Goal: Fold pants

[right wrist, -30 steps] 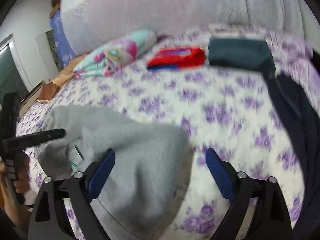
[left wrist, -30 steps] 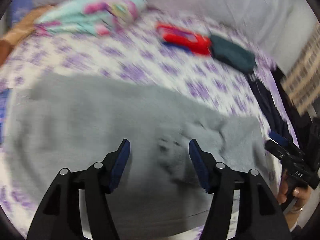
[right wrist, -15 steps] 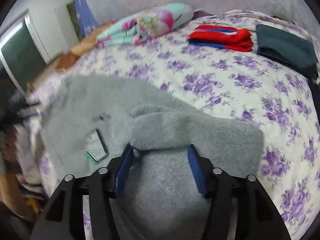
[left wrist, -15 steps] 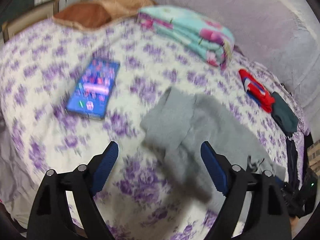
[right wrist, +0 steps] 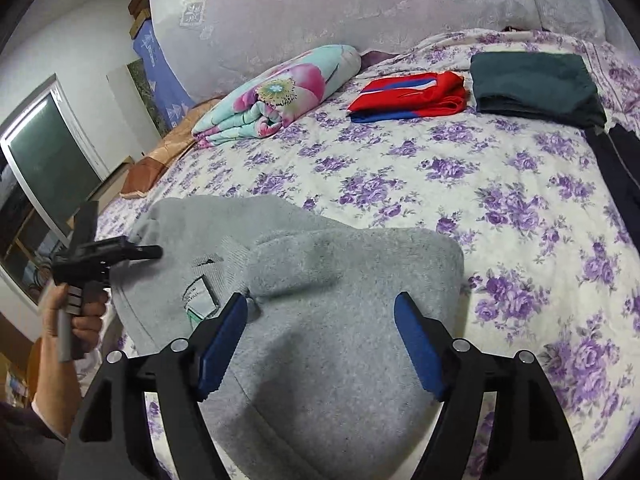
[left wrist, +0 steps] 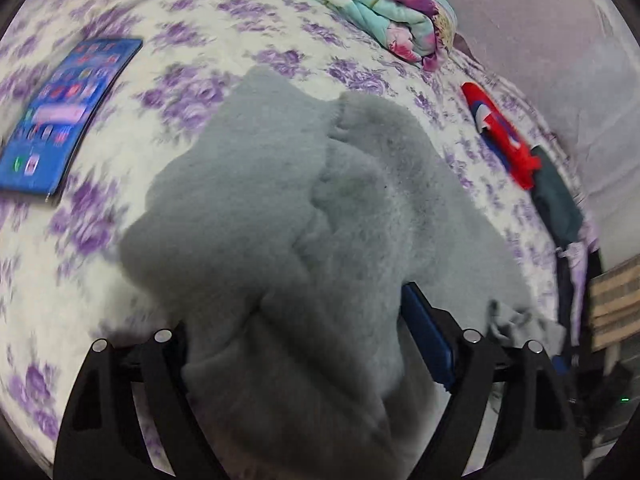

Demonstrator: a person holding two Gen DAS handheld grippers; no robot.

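The grey fleece pants [left wrist: 280, 200] lie bunched on the flowered bed sheet [left wrist: 120, 208]. In the left wrist view my left gripper [left wrist: 304, 340] has its jaws wide apart with a thick fold of the pants between them; the left finger is hidden by the cloth. In the right wrist view the pants [right wrist: 340, 300] lie folded over with a label showing. My right gripper [right wrist: 320, 340] is open just above the cloth and holds nothing. The left gripper [right wrist: 132, 252] also shows there at the pants' left edge.
A blue phone [left wrist: 60, 120] lies on the sheet to the left. A flowered rolled blanket [right wrist: 276, 96], folded red clothes [right wrist: 408, 96] and folded dark green clothes [right wrist: 532, 84] lie at the back. Dark clothing [right wrist: 624, 168] lies at the right edge.
My left gripper swung away over the bed, then came back low onto the pants, with cloth now between its jaws. My right gripper narrowed, then widened a little, and stays over the folded cloth.
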